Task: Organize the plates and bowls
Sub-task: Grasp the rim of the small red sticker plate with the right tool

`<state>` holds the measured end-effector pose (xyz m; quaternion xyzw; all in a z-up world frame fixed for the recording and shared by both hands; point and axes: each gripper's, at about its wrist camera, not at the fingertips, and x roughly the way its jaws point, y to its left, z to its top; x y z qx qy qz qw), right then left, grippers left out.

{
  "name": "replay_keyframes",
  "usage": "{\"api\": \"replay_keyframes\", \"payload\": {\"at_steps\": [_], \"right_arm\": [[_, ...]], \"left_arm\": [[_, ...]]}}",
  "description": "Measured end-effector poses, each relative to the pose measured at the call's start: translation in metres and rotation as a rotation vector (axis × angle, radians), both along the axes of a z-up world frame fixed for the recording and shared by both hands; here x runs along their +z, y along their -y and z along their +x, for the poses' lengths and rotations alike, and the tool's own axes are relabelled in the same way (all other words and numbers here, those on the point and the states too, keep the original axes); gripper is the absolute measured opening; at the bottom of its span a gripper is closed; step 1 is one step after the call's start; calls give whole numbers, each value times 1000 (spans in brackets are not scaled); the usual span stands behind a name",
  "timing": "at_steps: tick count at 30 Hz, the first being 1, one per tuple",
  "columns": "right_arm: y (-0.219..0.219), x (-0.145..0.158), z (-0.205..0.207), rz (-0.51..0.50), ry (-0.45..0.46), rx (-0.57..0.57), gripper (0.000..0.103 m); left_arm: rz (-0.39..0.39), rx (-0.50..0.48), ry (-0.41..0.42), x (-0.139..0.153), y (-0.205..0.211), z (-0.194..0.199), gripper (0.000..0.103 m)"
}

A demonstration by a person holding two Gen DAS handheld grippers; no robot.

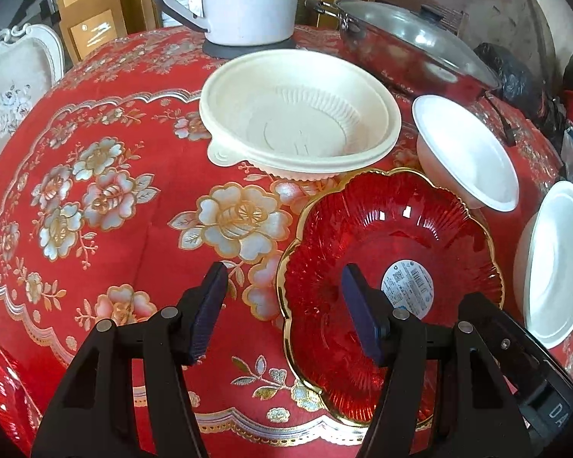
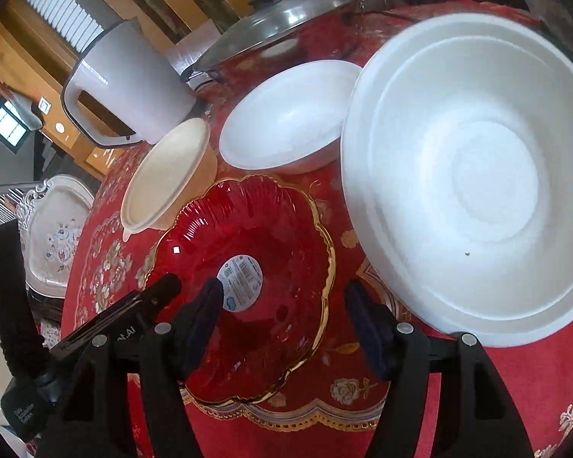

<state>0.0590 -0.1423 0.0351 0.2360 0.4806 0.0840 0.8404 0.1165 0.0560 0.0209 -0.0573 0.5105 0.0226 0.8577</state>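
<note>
A red glass plate (image 1: 393,236) (image 2: 256,229) with a scalloped gold rim and a round label lies on the red flowered tablecloth (image 1: 95,191). My left gripper (image 1: 284,313) is open and straddles the plate's left rim, one finger over the plate and one over the cloth. On the opposite rim my right gripper (image 2: 284,320) is also open, and its pads do not press on the plate. Behind the plate stand a cream ribbed bowl (image 1: 298,114) (image 2: 168,175) and a small white bowl (image 1: 466,152) (image 2: 290,114). A large white bowl (image 1: 557,263) (image 2: 477,175) is to the right.
A white kettle (image 1: 248,0) (image 2: 130,87) and a steel pot with a glass lid (image 1: 412,45) (image 2: 286,26) stand at the back of the table. A white carved chair (image 1: 15,87) is off the left edge. Another red glass piece (image 1: 0,381) shows at lower left.
</note>
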Motion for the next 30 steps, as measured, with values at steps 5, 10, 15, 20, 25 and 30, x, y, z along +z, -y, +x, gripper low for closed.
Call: {"api": "replay_keyframes", "payload": {"at_steps": [5,10,15,20,25,30], "right_arm": [[-4,-3,4,11,-7,14,65],[-6,-3,3,17,5,31,54],[-6,-3,2,24,8,31,53],[-6,-4,3,34,7,25,53],[-4,-4,4,58,-2,29,55],[-5,-4,4,50,9,29,55]], "left_arm": [[-13,-19,-16,-6,4,3,62],[-4,-35,-17,-6,9,3,62],[23,-51,-23,-7,15,4,62],[35,-52,-32,-7,17,5,62],[34,-56,-39,-7,18,6,62],[35,-59,-29,-7,17,5,62]]}}
